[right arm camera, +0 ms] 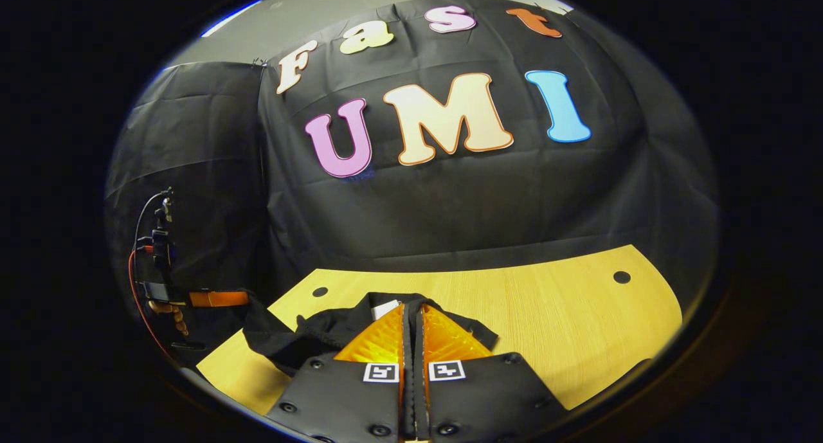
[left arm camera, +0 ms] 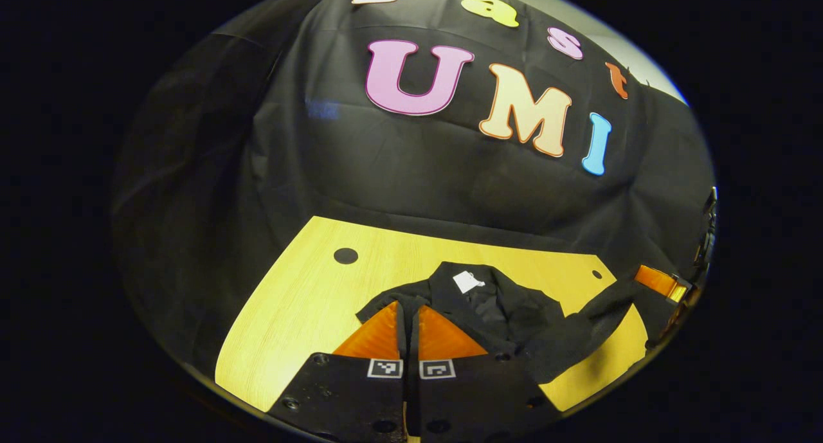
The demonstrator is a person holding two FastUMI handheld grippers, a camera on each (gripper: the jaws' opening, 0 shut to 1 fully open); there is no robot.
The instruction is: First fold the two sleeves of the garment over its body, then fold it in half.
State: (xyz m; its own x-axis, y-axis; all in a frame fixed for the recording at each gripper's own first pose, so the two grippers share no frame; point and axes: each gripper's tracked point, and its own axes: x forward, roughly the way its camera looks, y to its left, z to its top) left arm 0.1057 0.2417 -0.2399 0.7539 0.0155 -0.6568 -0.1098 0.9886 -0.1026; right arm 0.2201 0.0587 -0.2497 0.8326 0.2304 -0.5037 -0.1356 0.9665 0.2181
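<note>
Left gripper [left arm camera: 407, 314]: its two fingers are lying closed together with only a thin slit between them, above the dark garment [left arm camera: 495, 308]. Whether any cloth is being pinched between the tips cannot be told.

Right gripper [right arm camera: 413, 317]: its fingers are likewise lying closed together over the garment [right arm camera: 334, 330]; a grasp on the cloth cannot be confirmed from its own view. In the left gripper view the right gripper [left arm camera: 665, 283] is appearing at the far right, at the end of a raised sleeve [left arm camera: 578, 334] that is stretching up from the garment's body toward it; contact there is too small to judge.

The garment is lying on the wooden desk [left arm camera: 302, 301], near its front edge, collar toward the back, with a white tag [left arm camera: 468, 281] showing inside the neck. One sleeve is hanging clear of the desk surface.

In the right gripper view the left gripper [right arm camera: 215, 298] is sitting off the desk's left edge, with the garment's cloth bunching toward that side. Dark round holes [right arm camera: 622, 277] are marking the desk top.
</note>
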